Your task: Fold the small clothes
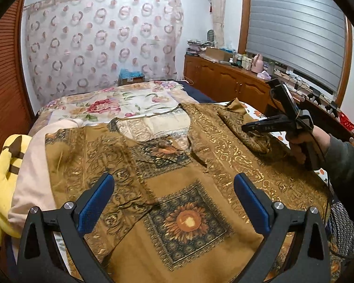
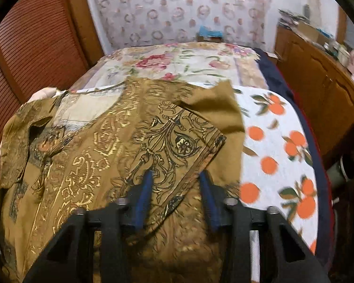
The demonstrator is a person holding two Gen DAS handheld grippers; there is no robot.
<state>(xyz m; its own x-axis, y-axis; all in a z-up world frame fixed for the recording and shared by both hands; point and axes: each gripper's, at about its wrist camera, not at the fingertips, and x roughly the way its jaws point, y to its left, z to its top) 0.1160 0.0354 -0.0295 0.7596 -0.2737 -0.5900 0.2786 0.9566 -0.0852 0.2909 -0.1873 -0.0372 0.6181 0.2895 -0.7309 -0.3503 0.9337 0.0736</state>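
Currently, a brown garment (image 1: 184,188) with gold scrollwork and sunflower panels lies spread flat on a bed (image 1: 111,103), neckline toward the far end. Its right sleeve (image 2: 177,141) is folded inward over the body. The left gripper (image 1: 173,195) hovers above the garment's lower front, its 2 blue pads (image 1: 95,202) spread wide with nothing between them. The right gripper (image 2: 177,184), held by a hand (image 1: 302,143) in a dark sleeve, sits at the folded sleeve; its pads appear narrowly parted over the cloth, and whether they pinch it cannot be told. A yellow plush toy (image 1: 2,184) lies at the bed's left edge.
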